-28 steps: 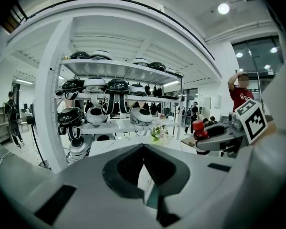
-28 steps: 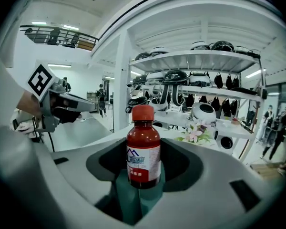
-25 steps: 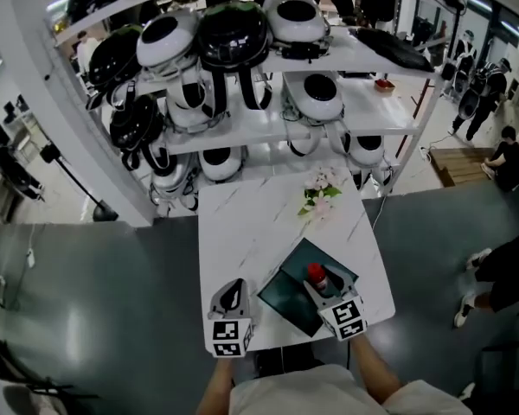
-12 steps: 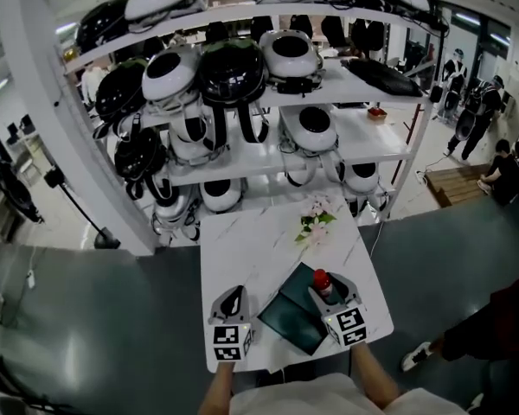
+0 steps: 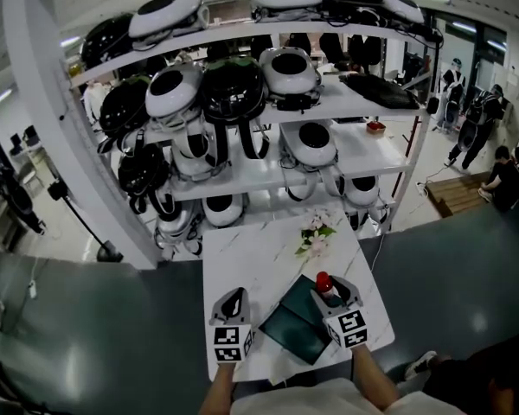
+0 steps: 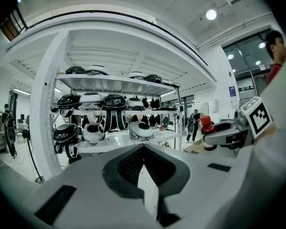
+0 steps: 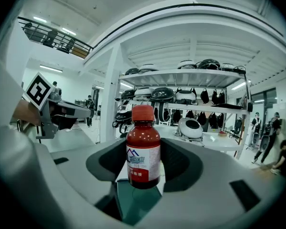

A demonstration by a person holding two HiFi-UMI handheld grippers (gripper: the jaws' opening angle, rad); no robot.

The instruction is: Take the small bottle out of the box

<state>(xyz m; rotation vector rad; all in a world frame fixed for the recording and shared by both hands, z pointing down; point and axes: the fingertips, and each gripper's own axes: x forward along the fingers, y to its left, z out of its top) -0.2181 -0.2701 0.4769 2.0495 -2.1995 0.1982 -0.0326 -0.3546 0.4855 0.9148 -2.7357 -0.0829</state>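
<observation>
My right gripper [image 5: 328, 290] is shut on the small bottle [image 5: 324, 284], a dark red one with a red cap and a white label. It holds the bottle upright above the right part of the dark green open box [image 5: 291, 329]. In the right gripper view the bottle [image 7: 143, 152] stands between the black pads, with the green box [image 7: 133, 204] below. My left gripper [image 5: 234, 294] hovers over the white table [image 5: 246, 253] left of the box, its jaws together and empty [image 6: 143, 147]. The left gripper view shows the held bottle [image 6: 208, 133] off to the right.
A small bunch of pink and white flowers [image 5: 315, 232] lies at the table's far edge. Behind the table stand white shelves [image 5: 242, 167] full of black and white helmets. People stand and sit at the far right [image 5: 489, 137]. A tripod [image 5: 86, 223] stands on the left floor.
Both grippers have risen. The bottle has come up with the right gripper and now sits higher over the box. The left gripper stays empty.
</observation>
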